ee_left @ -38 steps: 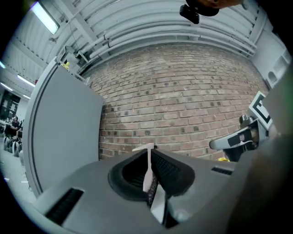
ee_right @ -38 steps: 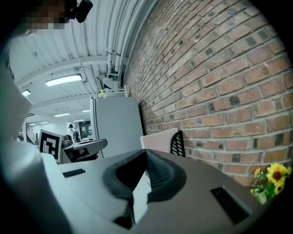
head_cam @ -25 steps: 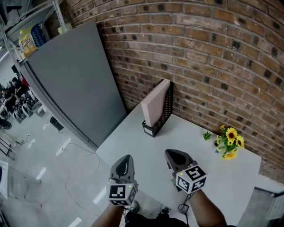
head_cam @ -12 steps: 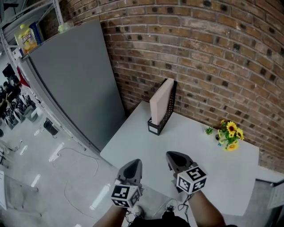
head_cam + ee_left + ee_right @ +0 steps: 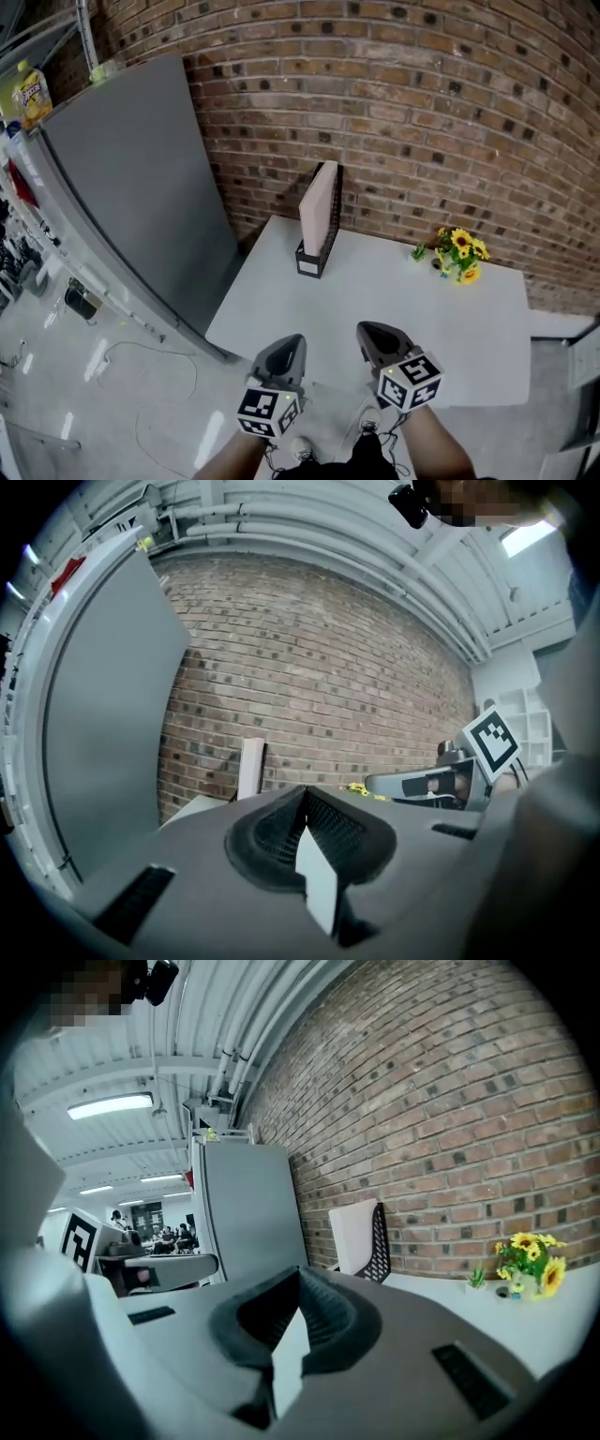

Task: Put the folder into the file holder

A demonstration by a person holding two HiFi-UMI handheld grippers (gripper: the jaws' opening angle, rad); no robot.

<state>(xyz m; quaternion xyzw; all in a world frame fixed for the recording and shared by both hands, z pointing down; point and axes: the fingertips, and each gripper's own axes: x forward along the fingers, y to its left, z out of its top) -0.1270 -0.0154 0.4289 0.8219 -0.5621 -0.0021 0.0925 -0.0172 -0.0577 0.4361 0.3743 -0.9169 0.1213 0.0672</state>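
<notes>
- Jaws of left gripper [image 5: 289, 345] and right gripper [image 5: 373, 336] are pressed together, with nothing between them.
- Both hang side by side at the near edge of the table [image 5: 403, 319], well apart from the file holder [image 5: 309, 262].
- Folder [image 5: 317, 208] stands upright inside the holder, by the brick wall [image 5: 422, 112], same as a second ago.
- Change: grippers have eased back from the table corner, and the view now faces the table squarely.
- Reading: placing looks done and the hands are retreating.

Readable text: none anywhere.
Yellow bottle [image 5: 31, 91] label: too small to read.
Right gripper [image 5: 377, 334] cube: square pattern, no letters.
</notes>
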